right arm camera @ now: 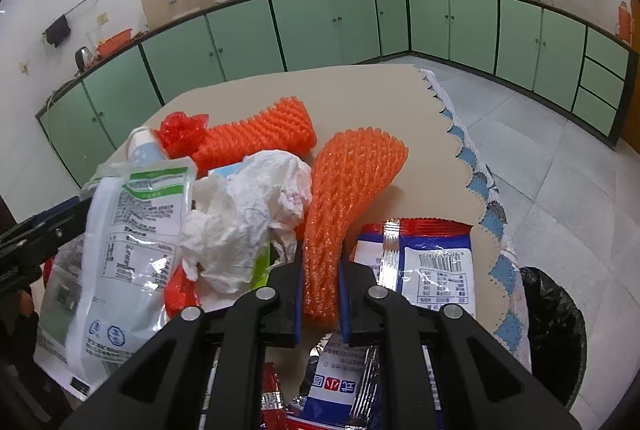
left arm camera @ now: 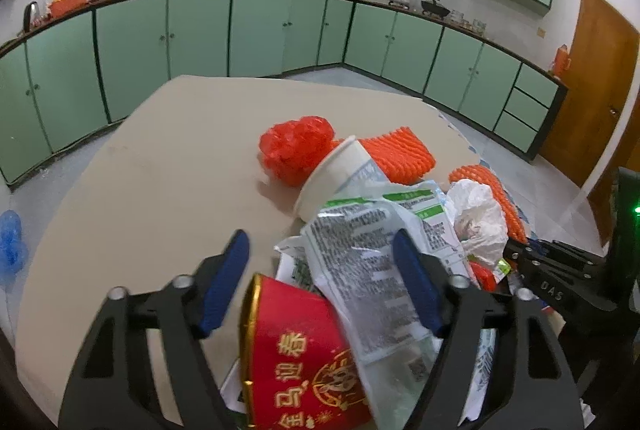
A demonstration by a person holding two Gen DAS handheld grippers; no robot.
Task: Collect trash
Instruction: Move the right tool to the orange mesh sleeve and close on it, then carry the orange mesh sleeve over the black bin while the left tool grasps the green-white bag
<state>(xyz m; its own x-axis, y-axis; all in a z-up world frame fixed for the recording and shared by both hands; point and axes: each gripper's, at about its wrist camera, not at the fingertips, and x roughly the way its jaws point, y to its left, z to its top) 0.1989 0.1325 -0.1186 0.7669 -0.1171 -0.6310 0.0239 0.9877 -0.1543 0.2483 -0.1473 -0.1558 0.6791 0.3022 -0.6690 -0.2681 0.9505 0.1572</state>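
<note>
While the right gripper (right arm camera: 320, 294) clamps the orange foam net sleeve (right arm camera: 348, 198) lengthwise, the black-lined bin (right arm camera: 556, 330) waits rightward — left gripper (left arm camera: 320, 286) wide, empty

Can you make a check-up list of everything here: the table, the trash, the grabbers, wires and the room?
Surface: tan table, scalloped cloth edge.
Job's things: orange foam net, second foam net, white crumpled bag, printed pouch, paper cup, red cup, snack wrapper.
Clutter: red mesh ball.
Grippers: right gripper shut on orange foam net; left gripper open, fingers either side of the printed pouch.
Cables: nothing seen.
Surroundings: green cabinets, black bin bag.
</note>
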